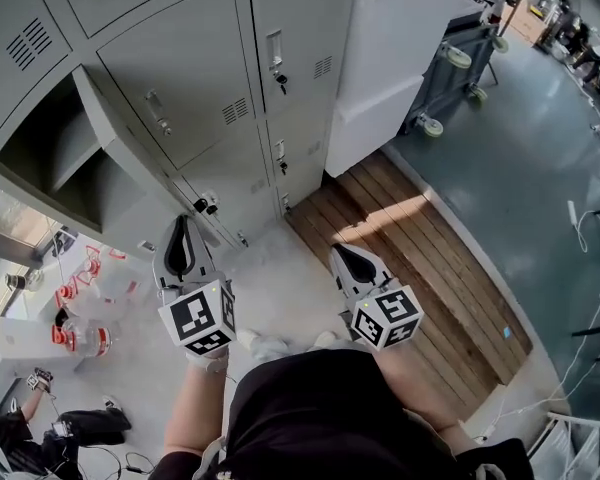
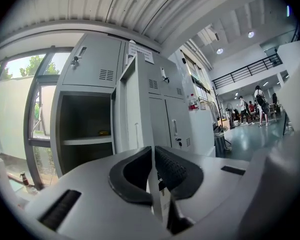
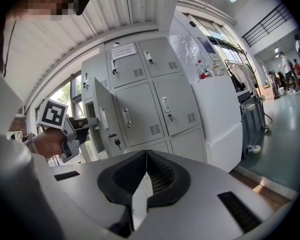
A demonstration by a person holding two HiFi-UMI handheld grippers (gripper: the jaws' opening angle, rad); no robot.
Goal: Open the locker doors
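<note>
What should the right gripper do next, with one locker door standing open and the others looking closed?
Probably the right gripper should open its jaws and reach for the handle of the closed middle door beside the open door. It is shut on nothing, away from the lockers, and that door lies nearly straight ahead of it.
</note>
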